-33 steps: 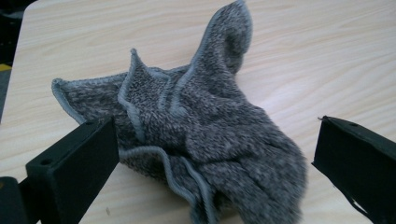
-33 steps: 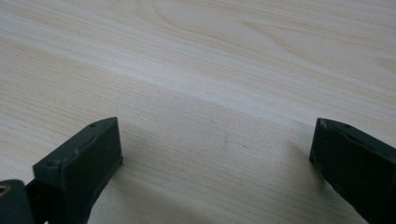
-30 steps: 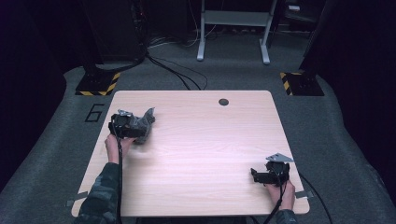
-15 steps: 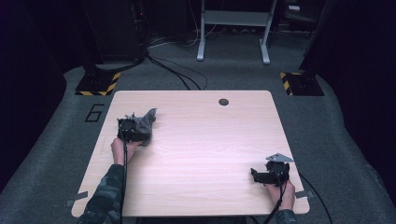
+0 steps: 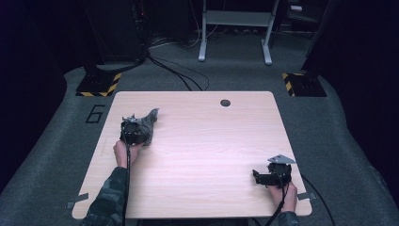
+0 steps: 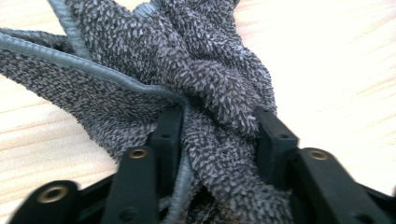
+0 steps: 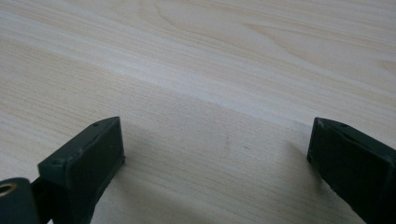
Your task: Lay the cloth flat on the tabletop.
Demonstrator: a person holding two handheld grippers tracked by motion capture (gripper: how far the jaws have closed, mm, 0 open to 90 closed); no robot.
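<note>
Left gripper (image 6: 219,135): jaws just closing, now pinching a bunched fold of the grey cloth (image 6: 154,70) at the table's (image 5: 202,155) left side, ready to lift | right gripper (image 7: 217,154): jaws spread, empty, parked near the right corner.

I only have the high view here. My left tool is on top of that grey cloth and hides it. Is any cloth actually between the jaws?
Observer: Yes. In the left gripper view a thick bunch of the grey cloth sits between the jaws of the left tool, which have just been closing and now press on it from both sides.
Operator: Is it grabbing an edge or the middle?
Observer: A crumpled fold; the cloth's stitched hem runs past the inside of one jaw.
Operator: And the right tool?
Observer: The right tool stands wide open with bare table between the jaws.
</note>
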